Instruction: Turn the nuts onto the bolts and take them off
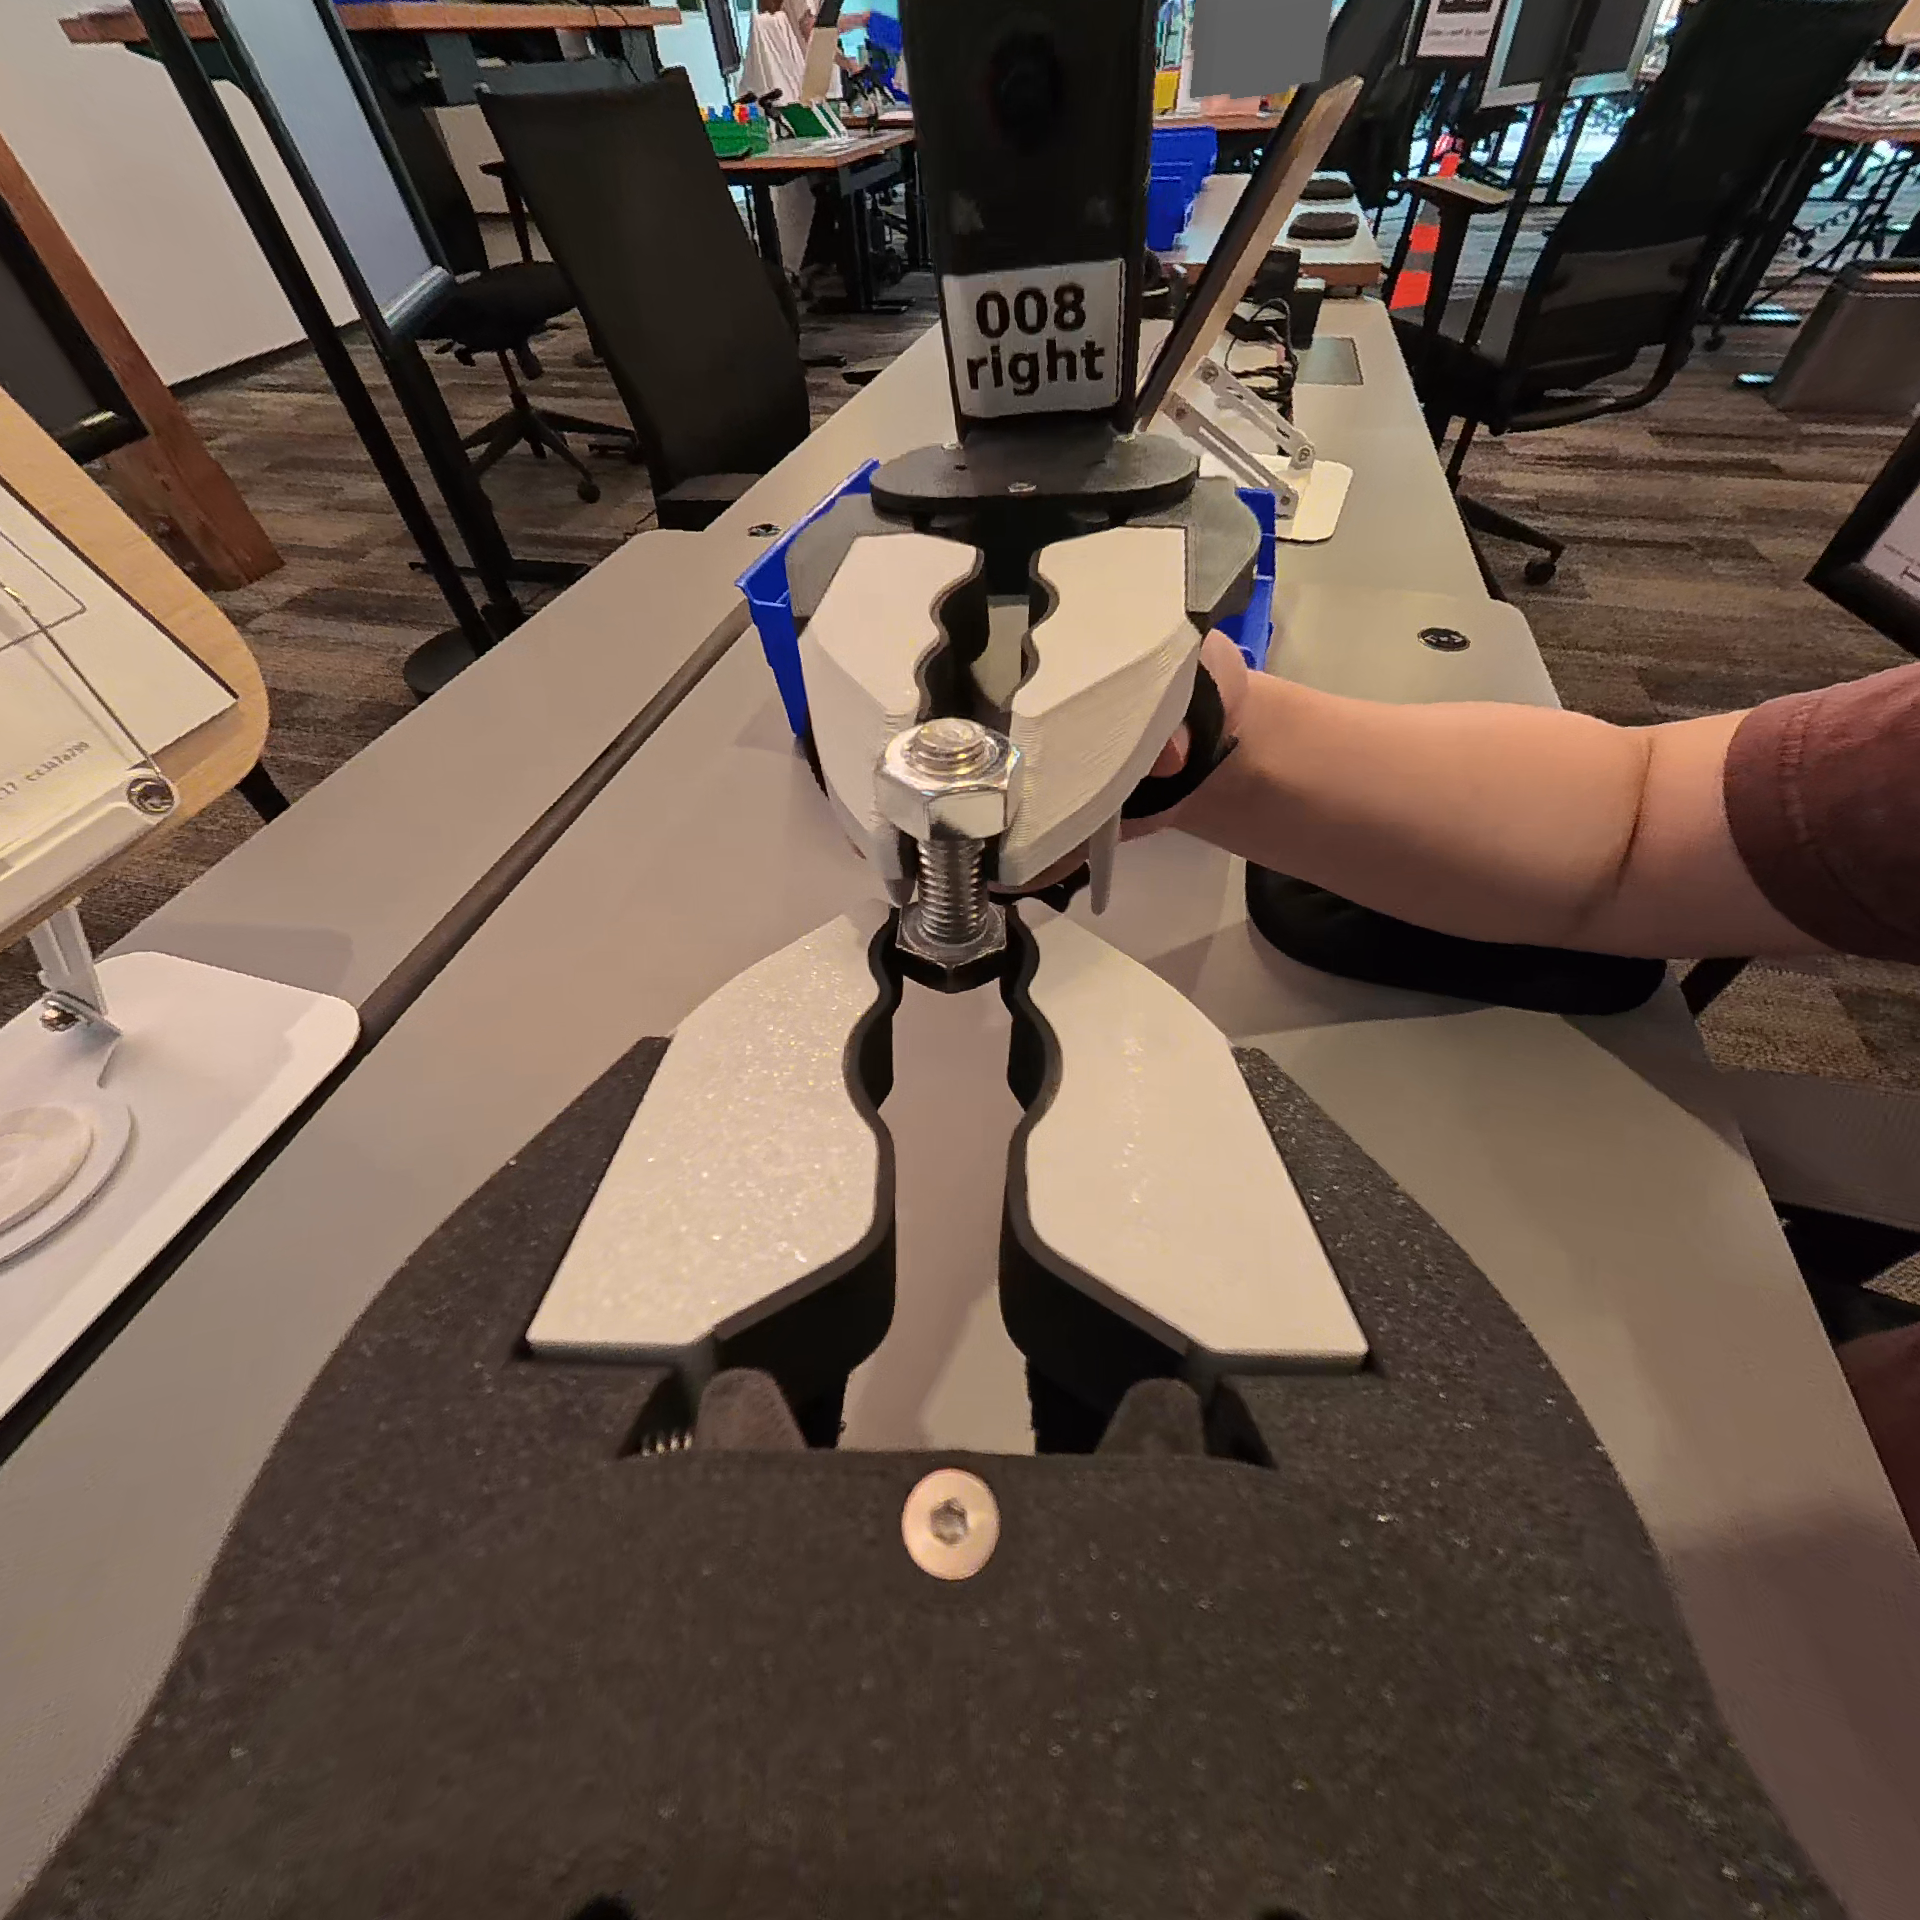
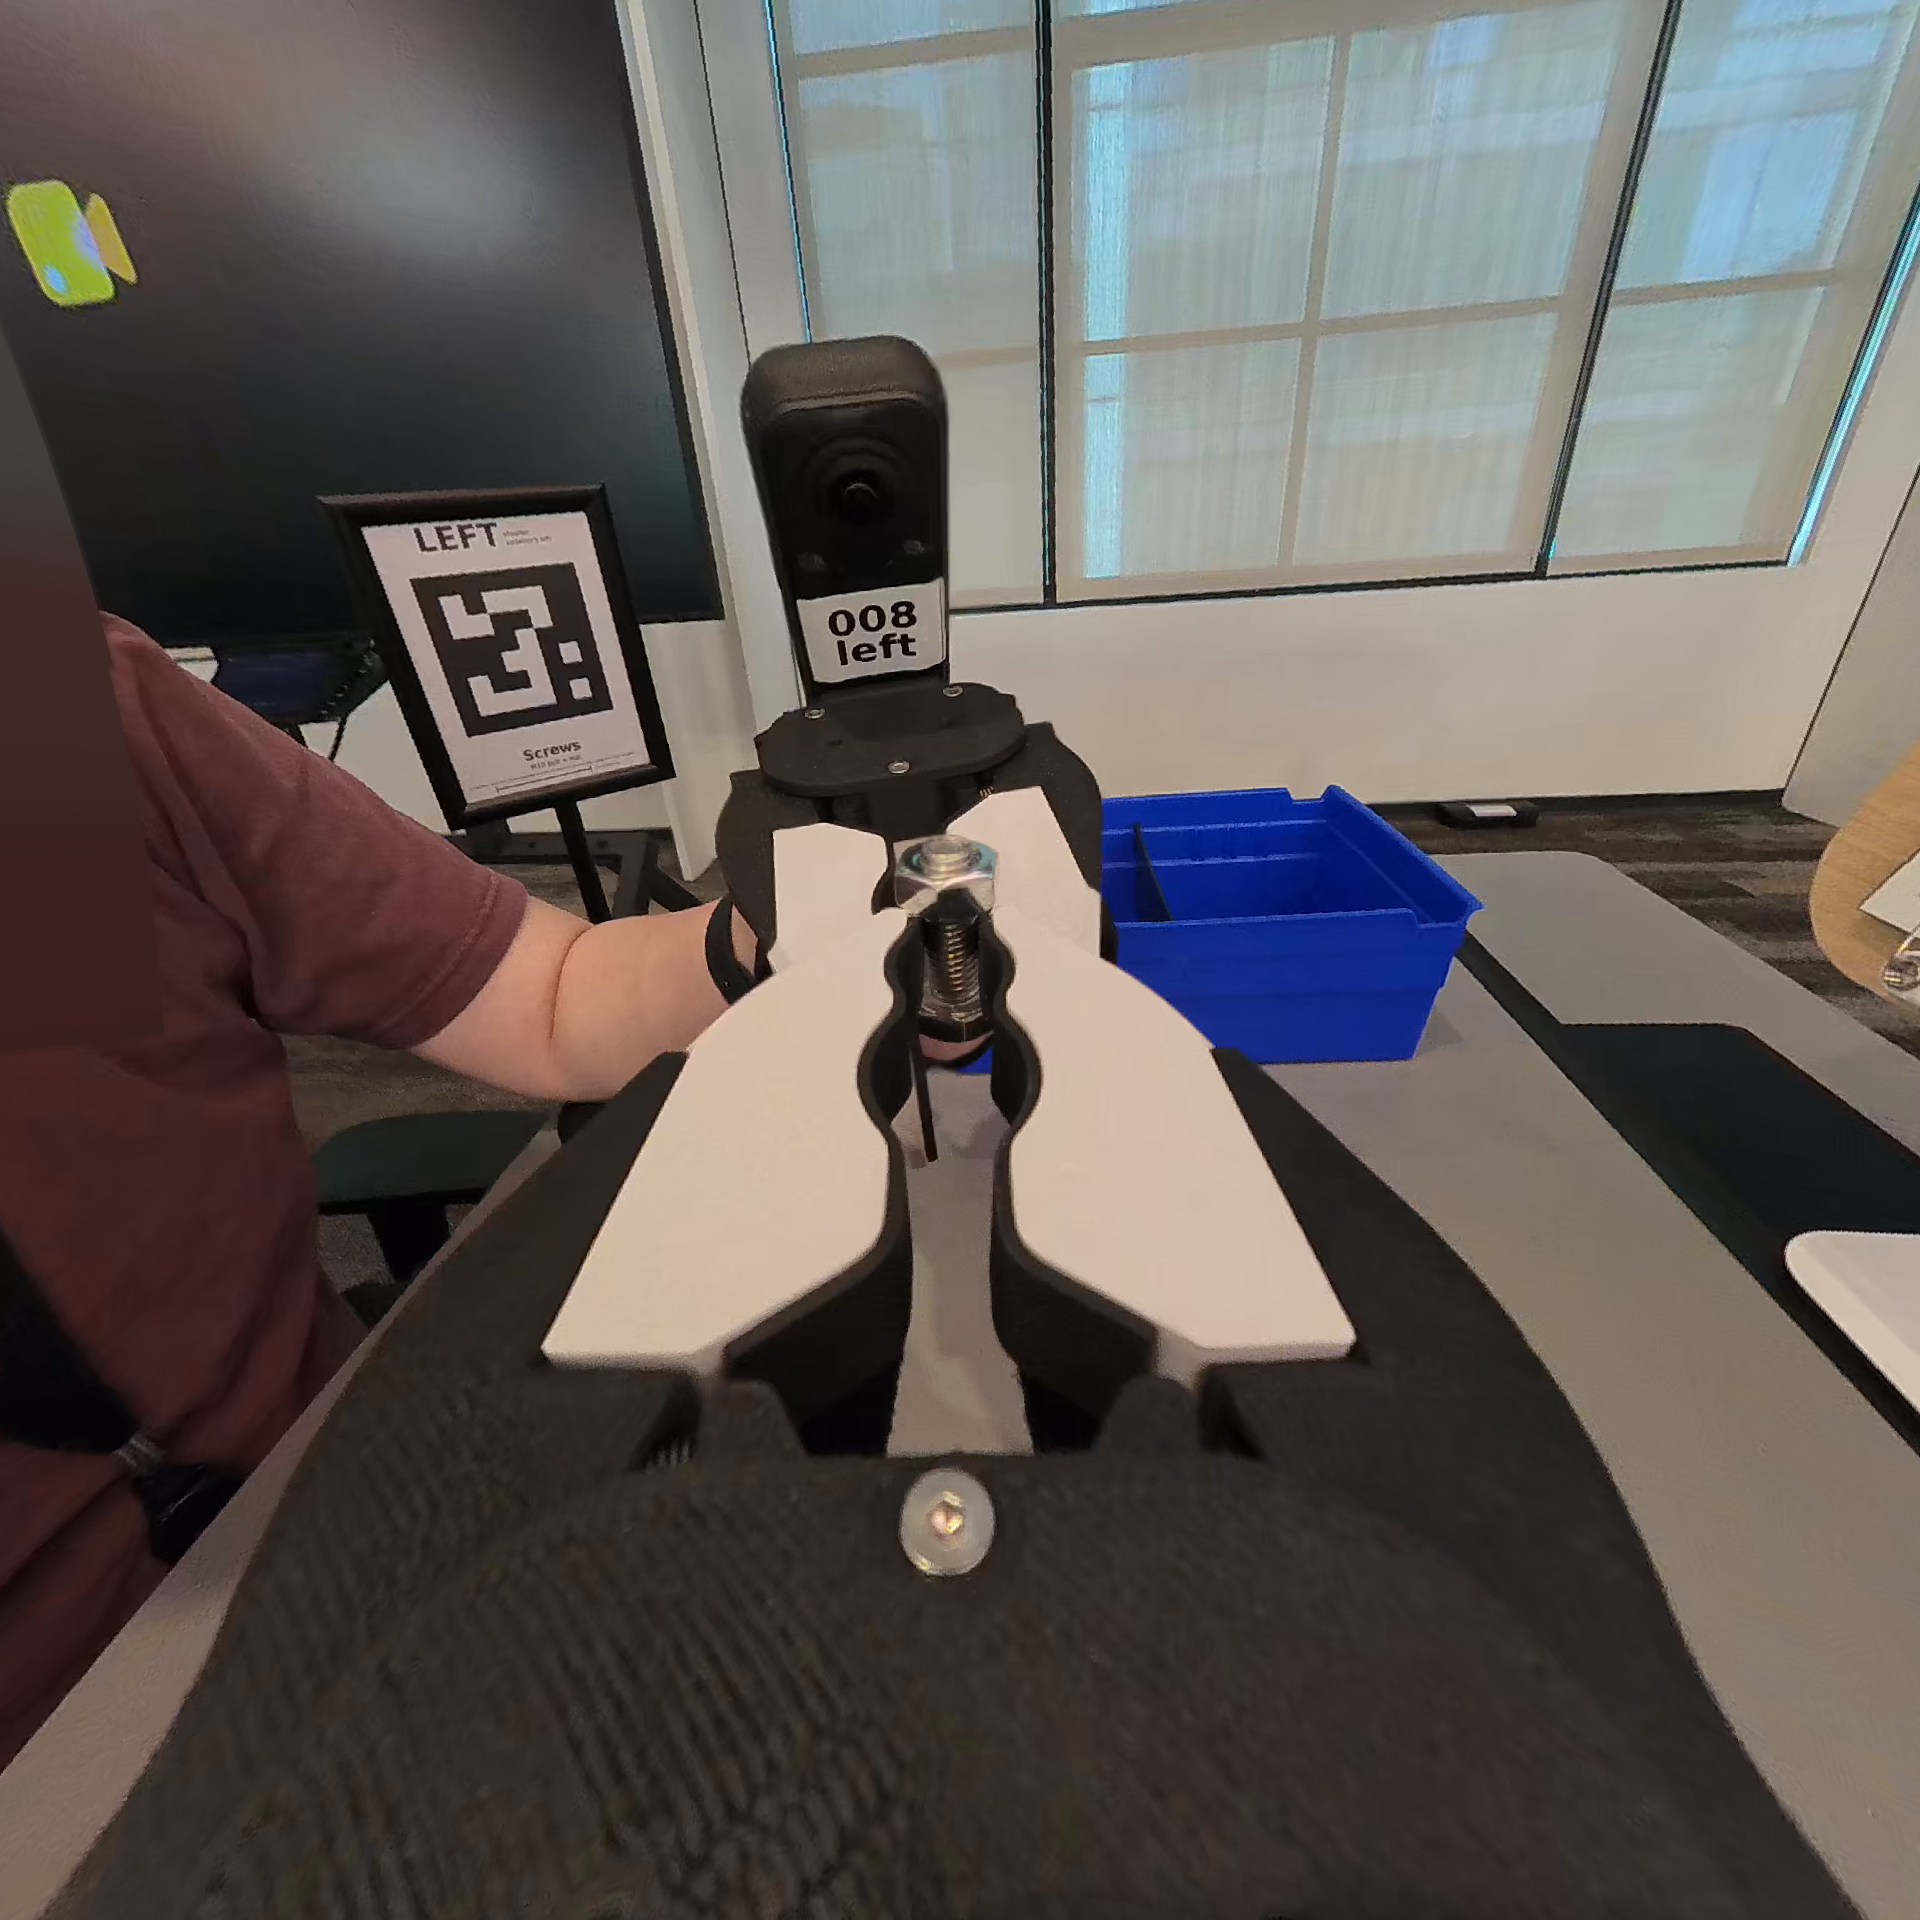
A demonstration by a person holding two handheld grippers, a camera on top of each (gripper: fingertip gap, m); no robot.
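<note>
A steel bolt [image 1: 948,878] stands upright above the grey table [image 1: 499,935], with a hex nut [image 1: 945,784] at the top of its thread. My left gripper [image 1: 948,951] is shut on the bolt's hex head [image 1: 948,940]. My right gripper [image 1: 948,831] faces it from the far side and is shut on the nut. In the right wrist view the nut [image 2: 945,873] sits at my right gripper's tips [image 2: 945,920]. The thread [image 2: 948,961] shows in the gap below. The left gripper's white fingers [image 2: 821,883] lie beyond.
A blue divided bin [image 2: 1299,935] stands on the table behind the grippers; it also shows in the left wrist view [image 1: 774,644]. The person's forearms [image 1: 1455,831] [image 2: 582,987] reach in from the side. A framed sign on a stand [image 2: 509,644] and office chairs [image 1: 665,291] stand off the table.
</note>
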